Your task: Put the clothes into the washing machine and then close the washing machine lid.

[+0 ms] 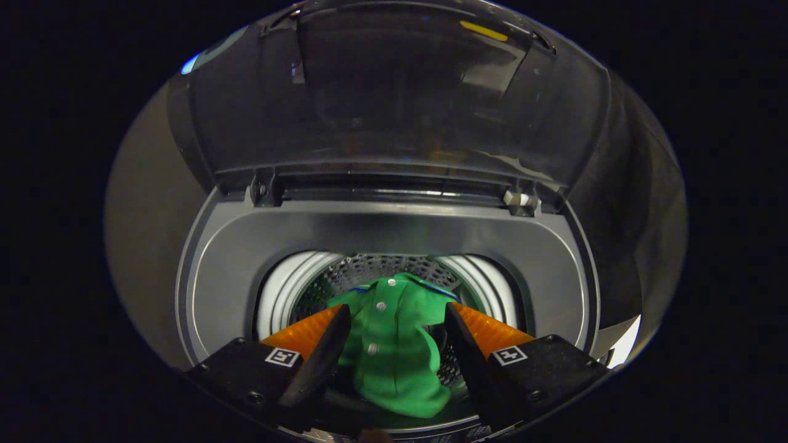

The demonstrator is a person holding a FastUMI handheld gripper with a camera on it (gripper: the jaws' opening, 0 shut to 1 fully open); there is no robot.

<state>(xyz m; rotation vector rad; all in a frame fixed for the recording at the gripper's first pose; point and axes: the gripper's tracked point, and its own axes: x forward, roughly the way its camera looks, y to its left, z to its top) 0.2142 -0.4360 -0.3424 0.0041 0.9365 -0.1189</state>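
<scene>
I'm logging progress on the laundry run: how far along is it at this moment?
Done: the green shirt is over the drum of the washing machine, inside its opening. In hand: the tool is open, fingers either side of the shirt; whether they touch it is unclear. Left: drawing the tool out and closing the lid, which stands raised.

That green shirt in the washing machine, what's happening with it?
A person is holding tongs over the open top-loading grey washing machine. The green buttoned shirt sits in the metal drum, between the spread fingers, which do not look pressed on it. The dark see-through lid stands up, not yet closed.
</scene>
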